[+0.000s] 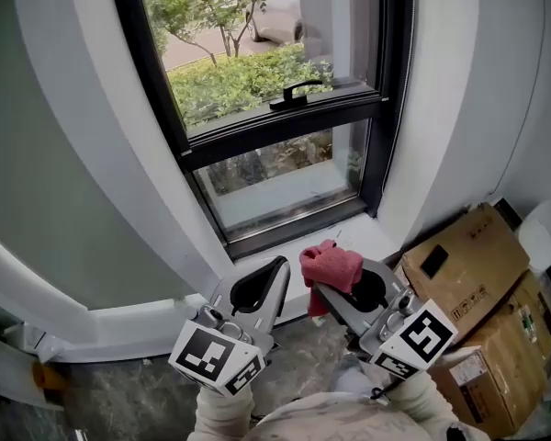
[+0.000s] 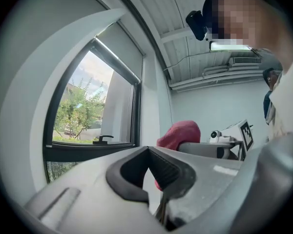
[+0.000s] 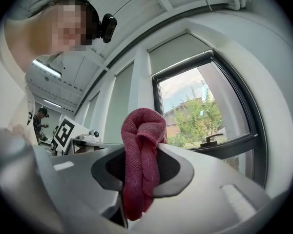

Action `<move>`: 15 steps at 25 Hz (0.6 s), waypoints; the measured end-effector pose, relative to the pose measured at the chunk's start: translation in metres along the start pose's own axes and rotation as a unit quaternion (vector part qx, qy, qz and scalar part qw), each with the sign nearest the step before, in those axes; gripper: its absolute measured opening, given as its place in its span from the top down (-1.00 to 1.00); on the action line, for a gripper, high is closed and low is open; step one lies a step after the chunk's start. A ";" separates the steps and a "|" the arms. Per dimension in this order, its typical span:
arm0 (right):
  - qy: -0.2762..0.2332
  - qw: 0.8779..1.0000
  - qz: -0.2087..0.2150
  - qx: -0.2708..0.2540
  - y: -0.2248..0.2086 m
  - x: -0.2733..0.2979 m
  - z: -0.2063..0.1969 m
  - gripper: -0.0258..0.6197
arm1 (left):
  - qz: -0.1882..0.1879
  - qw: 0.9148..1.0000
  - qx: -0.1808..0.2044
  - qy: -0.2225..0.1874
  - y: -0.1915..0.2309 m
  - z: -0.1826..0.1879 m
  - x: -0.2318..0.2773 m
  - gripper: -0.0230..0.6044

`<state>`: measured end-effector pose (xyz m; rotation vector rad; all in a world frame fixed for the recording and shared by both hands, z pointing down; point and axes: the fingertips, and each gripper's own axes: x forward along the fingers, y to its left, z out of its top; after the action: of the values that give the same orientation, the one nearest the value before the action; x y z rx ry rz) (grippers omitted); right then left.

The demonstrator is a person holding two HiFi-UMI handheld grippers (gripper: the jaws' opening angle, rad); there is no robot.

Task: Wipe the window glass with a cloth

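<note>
Cloth (image 1: pixel 331 266): red, bunched, standing upright; I hold it pinched in my right gripper (image 3: pixel 142 172).
Window glass (image 1: pixel 277 184): dark-framed, greenery beyond, apart from cloth.

Cloth (image 1: pixel 331 265) in right tongs (image 1: pixel 323 292), before window (image 1: pixel 275 108)

No legible text, brand or number found. Cardboard boxes (image 1: pixel 464 269) at right: dark label (image 1: pixel 432 261) and small printed symbols, too small to read. Near-left marker cube (image 1: pixel 219 358) and near-right marker cube (image 1: pixel 421 336): black-and-white square patterns only, no characters.
</note>
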<state>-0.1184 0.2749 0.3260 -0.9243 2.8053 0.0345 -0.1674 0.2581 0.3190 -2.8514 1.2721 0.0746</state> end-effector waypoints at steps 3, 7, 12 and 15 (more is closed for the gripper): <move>0.001 1.000 0.017 -0.005 -0.044 0.007 0.005 0.54 | 0.008 1.000 0.007 -0.003 0.007 0.006 0.049 0.93; -0.004 0.999 0.032 -0.002 -0.107 0.012 0.020 0.54 | 0.022 1.000 0.008 -0.010 0.016 0.017 0.110 0.93; -0.009 0.999 0.051 -0.006 -0.172 0.013 0.036 0.54 | 0.037 0.999 0.012 -0.023 0.022 0.029 0.171 0.93; -0.011 0.998 0.059 0.004 -0.199 0.015 0.035 0.54 | 0.048 0.998 0.020 -0.019 0.027 0.027 0.198 0.93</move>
<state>-0.0059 0.1085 0.2961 -0.7508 2.8343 0.0491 -0.0563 0.0940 0.2822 -2.7412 1.3853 0.1030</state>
